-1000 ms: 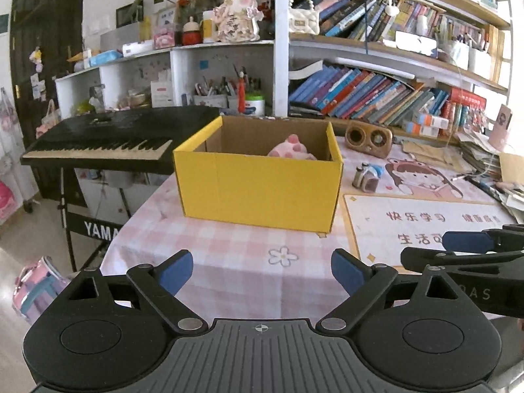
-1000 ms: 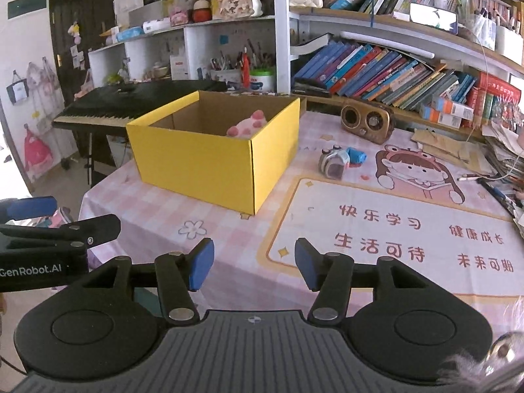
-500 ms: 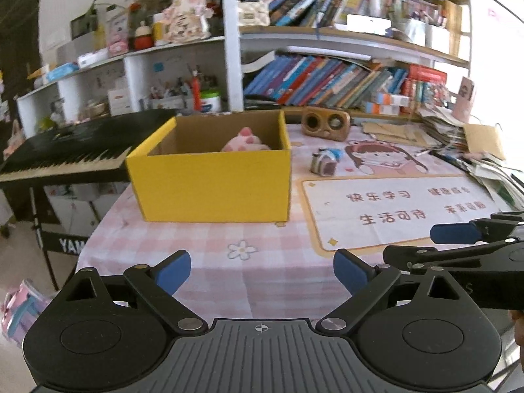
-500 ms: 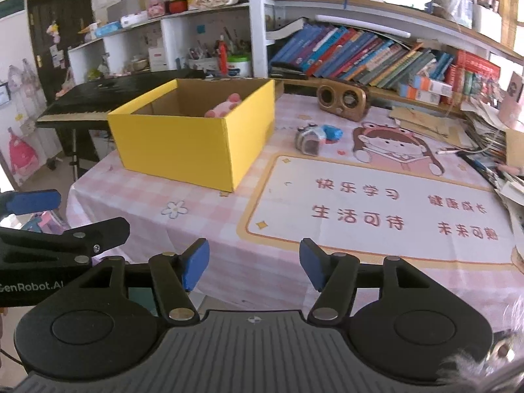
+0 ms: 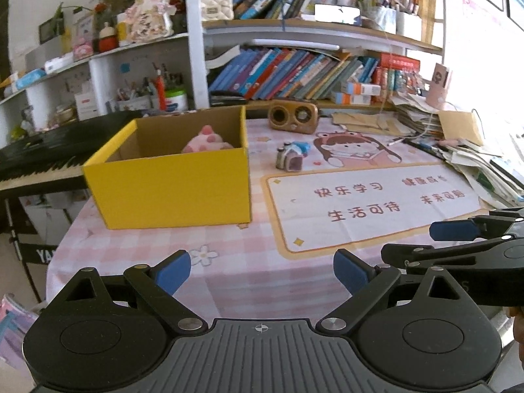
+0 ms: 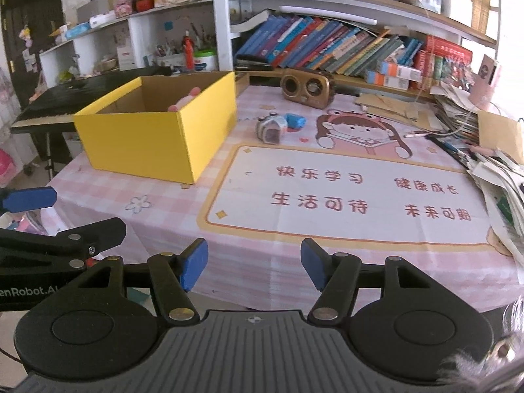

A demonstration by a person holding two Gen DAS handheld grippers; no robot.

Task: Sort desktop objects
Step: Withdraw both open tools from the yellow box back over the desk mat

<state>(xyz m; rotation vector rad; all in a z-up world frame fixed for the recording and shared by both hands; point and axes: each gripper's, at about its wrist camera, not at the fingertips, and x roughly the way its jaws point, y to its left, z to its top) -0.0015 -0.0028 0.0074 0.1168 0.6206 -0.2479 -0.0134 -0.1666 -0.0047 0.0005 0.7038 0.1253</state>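
Both grippers hover empty over the near table edge: the left gripper (image 5: 262, 270) spread wide, the right gripper (image 6: 254, 263) half apart. One pink plush (image 5: 206, 142) already sits in the yellow box (image 5: 170, 190). A small toy camera (image 6: 271, 128) lies beside it, likely next; reaching forward and centring the jaws comes first.

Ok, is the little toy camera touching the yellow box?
Apart. The left wrist view shows bare pink tablecloth between the toy camera and the yellow box; the right wrist view shows the same gap.
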